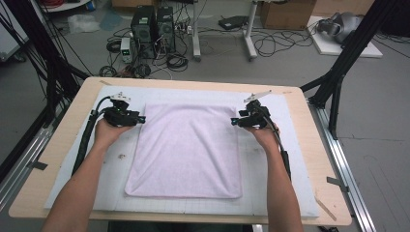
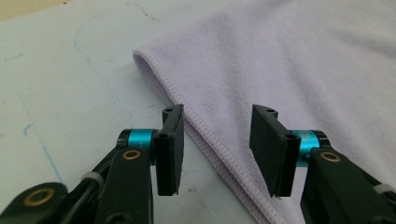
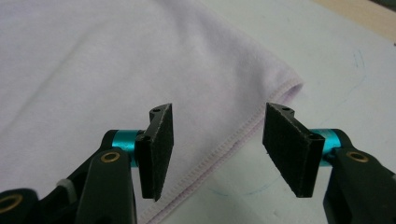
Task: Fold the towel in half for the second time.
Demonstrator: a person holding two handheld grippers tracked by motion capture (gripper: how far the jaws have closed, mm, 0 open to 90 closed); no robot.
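High view is showing my left gripper [image 1: 141, 119] and right gripper [image 1: 233, 121], both gaping, flanking the lilac towel [image 1: 186, 150]. Its long axis is running back toward me; each stitched side hem is lying between spread jaws, probably not touching yet.

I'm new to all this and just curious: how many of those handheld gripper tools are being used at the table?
2. The left gripper sits at the pink towel's left edge near its far corner; the right gripper sits at the right edge opposite. Both have open jaws straddling the hem.
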